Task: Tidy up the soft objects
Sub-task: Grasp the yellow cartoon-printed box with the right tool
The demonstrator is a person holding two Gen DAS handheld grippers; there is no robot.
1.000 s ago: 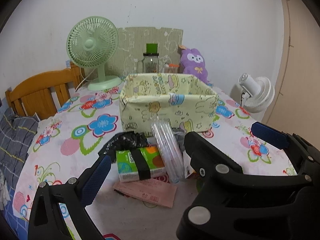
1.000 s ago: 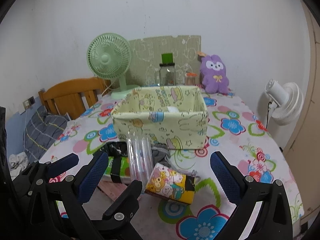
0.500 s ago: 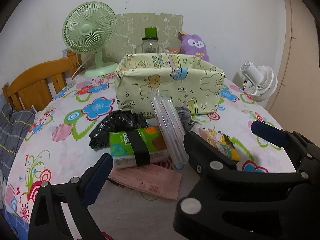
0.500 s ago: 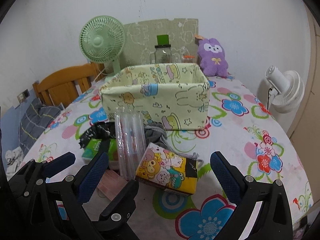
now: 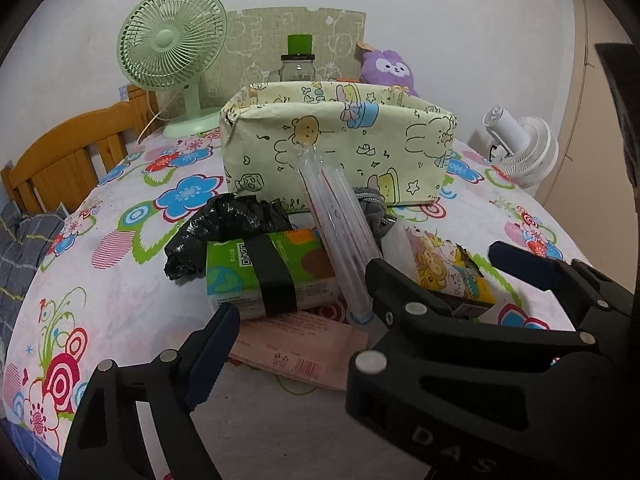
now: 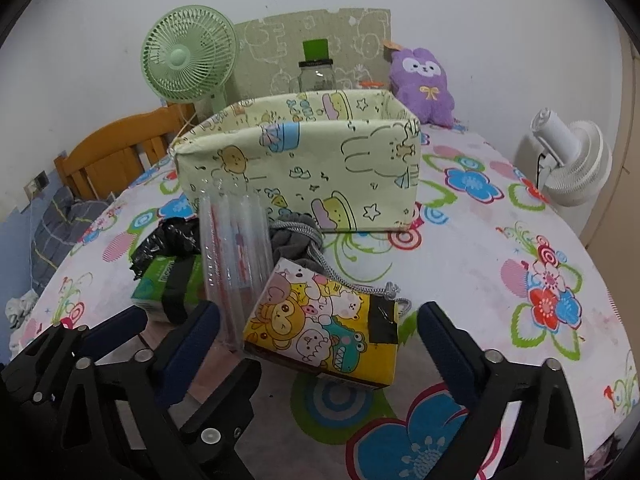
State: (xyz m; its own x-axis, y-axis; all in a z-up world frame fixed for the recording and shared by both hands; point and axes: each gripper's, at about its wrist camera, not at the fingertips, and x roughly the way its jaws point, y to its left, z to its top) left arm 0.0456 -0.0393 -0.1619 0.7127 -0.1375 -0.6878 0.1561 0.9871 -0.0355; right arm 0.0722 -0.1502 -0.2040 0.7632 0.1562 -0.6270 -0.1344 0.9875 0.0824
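Both tools wide, jaws just narrowing, nothing gripped: left tool (image 5: 362, 290) fronts the green banded tissue pack (image 5: 268, 274); right tool (image 6: 320, 336) straddles the yellow cartoon-printed tissue pack (image 6: 320, 326), presumably to lift it into the pale-yellow fabric bin (image 6: 304, 160) behind.

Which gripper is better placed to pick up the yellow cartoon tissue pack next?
Right. The right gripper is open with the yellow cartoon tissue pack directly ahead between its fingers. The left gripper faces the green tissue pack instead.
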